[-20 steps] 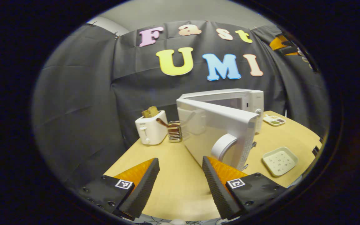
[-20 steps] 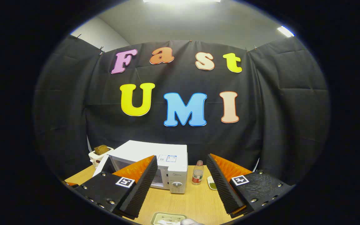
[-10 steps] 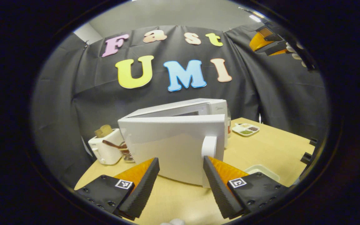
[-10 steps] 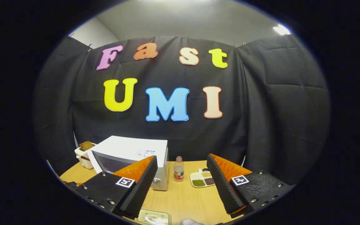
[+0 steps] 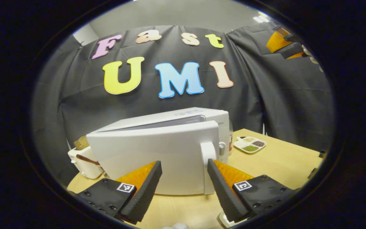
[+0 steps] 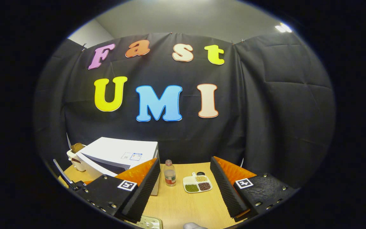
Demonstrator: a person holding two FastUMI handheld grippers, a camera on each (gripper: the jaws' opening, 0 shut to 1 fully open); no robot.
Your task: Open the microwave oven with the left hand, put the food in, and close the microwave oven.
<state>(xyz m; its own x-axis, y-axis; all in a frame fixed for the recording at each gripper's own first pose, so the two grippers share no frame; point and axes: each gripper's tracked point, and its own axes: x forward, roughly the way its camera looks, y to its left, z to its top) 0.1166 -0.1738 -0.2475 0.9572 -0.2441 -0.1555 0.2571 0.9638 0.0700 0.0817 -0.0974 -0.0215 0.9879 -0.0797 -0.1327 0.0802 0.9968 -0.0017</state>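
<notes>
In the left gripper view, the microwave stood on the table at the centre, its door swung nearly shut across the front, with the door handle at the door's 3 o'clock edge. The toaster sat at the microwave's 9 o'clock, partly behind the door. A divided dish lay on the table at the microwave's 3 o'clock, well apart from it.

In the right gripper view, the bottle stood just beside the microwave at its 3 o'clock, and the divided dish lay at the bottle's 3 o'clock. A plate lay on the table at 6 o'clock, nearest the camera.
</notes>
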